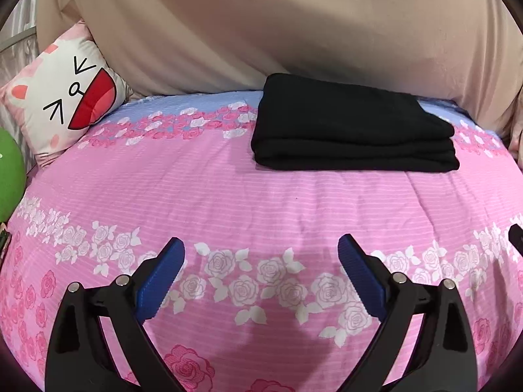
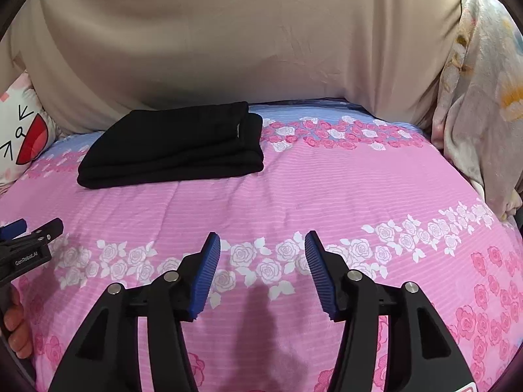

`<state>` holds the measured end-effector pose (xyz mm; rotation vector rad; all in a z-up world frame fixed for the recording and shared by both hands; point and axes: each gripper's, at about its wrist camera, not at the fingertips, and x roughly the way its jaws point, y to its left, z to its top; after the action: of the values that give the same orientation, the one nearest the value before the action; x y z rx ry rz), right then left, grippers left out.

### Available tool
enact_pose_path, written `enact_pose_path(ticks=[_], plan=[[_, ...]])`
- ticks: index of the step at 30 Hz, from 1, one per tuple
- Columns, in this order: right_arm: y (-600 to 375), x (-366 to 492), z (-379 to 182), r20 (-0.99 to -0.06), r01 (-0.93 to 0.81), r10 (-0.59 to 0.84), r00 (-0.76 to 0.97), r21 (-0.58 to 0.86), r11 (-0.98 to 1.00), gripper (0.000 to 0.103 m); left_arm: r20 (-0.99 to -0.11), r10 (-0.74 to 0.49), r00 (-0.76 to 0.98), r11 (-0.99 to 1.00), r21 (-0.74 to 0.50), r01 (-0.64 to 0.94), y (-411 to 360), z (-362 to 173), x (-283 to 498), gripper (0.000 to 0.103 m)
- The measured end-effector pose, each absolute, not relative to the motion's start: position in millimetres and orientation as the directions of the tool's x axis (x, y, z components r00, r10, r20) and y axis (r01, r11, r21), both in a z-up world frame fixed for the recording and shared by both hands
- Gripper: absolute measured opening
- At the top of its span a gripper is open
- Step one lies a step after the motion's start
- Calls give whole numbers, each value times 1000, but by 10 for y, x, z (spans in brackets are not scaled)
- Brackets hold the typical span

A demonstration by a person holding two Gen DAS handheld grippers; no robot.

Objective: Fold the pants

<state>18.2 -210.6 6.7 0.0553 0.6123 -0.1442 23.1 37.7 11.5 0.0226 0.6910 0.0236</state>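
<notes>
The black pants lie folded in a flat, layered rectangle at the far side of the pink rose-print bed cover. They also show in the right wrist view, far left. My left gripper is open and empty, held over the cover well short of the pants. My right gripper is open and empty, over the cover to the right of the pants. The left gripper also shows at the left edge of the right wrist view, and a black tip of the right gripper at the right edge of the left wrist view.
A beige sheet hangs behind the bed. A cat-face pillow leans at the far left, with a green object beside it. Floral cloth is bunched at the right side of the bed.
</notes>
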Motion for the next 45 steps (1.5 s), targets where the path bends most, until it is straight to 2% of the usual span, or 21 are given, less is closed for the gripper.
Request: enact_pose_path(ticks=[18,45], plan=[[-2046,185,42,-588,131,-101,803,9,991,64,-617,35,786,999,46,-9,336,165,189,93],[-2050,180,42,-585,132,-105,804,4,991,66,-605,30,796,998,62,10,304,183,155,93]])
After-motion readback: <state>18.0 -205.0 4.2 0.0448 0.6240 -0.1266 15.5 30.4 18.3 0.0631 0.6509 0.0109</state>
